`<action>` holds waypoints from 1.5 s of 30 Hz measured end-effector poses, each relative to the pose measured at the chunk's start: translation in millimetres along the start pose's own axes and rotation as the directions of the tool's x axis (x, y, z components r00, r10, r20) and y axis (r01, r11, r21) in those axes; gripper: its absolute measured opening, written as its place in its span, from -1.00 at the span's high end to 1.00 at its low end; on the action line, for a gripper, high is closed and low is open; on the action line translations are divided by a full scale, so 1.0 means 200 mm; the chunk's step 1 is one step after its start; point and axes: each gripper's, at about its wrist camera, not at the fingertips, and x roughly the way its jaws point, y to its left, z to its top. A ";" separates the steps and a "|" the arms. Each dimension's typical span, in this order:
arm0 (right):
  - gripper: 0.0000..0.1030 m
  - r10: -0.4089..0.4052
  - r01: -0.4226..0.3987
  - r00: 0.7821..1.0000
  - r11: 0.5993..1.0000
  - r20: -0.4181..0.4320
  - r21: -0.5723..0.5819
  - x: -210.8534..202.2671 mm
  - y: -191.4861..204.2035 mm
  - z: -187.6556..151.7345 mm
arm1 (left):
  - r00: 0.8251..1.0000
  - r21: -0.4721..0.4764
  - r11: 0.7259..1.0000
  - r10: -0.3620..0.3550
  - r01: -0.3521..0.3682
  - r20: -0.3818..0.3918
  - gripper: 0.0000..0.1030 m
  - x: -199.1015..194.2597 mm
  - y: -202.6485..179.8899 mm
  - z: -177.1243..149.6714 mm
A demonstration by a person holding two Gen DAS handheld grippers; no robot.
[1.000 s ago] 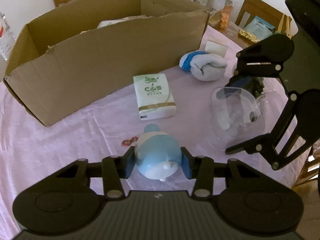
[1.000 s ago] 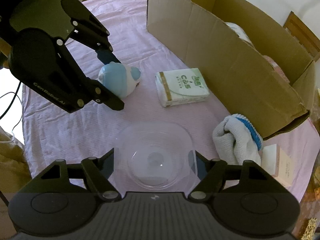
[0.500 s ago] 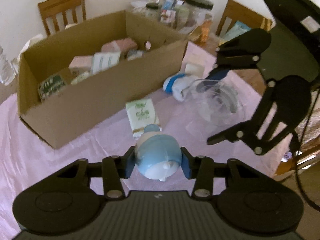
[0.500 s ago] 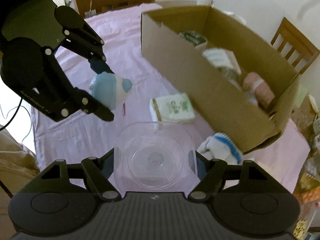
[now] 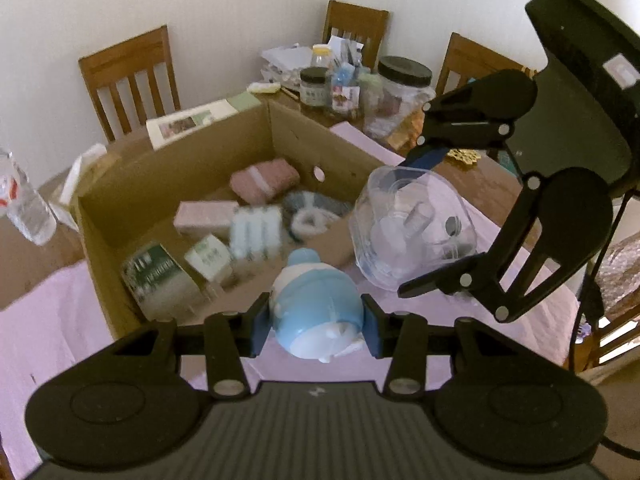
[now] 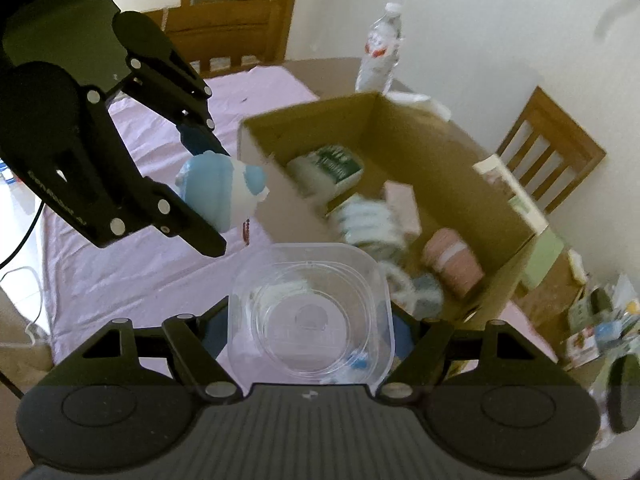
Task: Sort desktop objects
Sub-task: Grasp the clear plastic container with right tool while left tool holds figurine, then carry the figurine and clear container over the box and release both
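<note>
- Left tongs (image 5: pixel 316 322) were clenched on the blue-and-white toy (image 5: pixel 316 312); right tongs (image 6: pixel 310 324) were clamped on the clear container (image 6: pixel 310 314).
- Both items were held aloft, the cardboard box (image 5: pixel 100 240) just ahead and below.
- Carry-to-box step was judged underway; next, positioning over the opening and release would be required.

Toy (image 5: pixel 316 312): light blue w/ white. Container (image 6: pixel 310 316): clear. Box (image 5: pixel 120 184): brown cardboard. Tablecloth (image 6: pixel 132 268): pale pink. Grippers' pads (image 5: pixel 259 330): blue.
</note>
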 end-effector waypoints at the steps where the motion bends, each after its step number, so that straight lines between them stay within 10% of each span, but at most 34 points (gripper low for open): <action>1: -0.56 -0.006 0.006 1.000 1.000 0.006 0.002 0.00 -0.02 0.02 | 1.000 0.001 1.000 0.004 -0.004 0.003 0.12 0.01 0.01 0.01; 22: -0.56 -0.071 0.070 0.997 0.997 0.026 0.033 0.14 -0.35 0.28 | 0.996 -0.012 0.997 0.075 -0.075 0.042 0.10 0.19 0.38 0.35; 24: -0.56 -0.081 0.081 0.996 0.996 0.022 0.037 0.17 -0.38 0.30 | 0.995 -0.024 0.995 0.095 -0.094 0.041 -0.02 0.22 0.41 0.37; 26: -0.68 -0.100 0.098 0.995 0.994 0.026 0.056 0.19 -0.42 0.32 | 0.992 -0.044 0.992 0.123 -0.122 0.030 -0.64 0.26 0.44 0.38; 45: -1.00 -0.124 0.121 0.992 0.981 0.010 0.154 0.17 -0.45 0.23 | 0.993 -0.071 0.990 0.121 -0.120 0.014 -0.78 0.19 0.38 0.32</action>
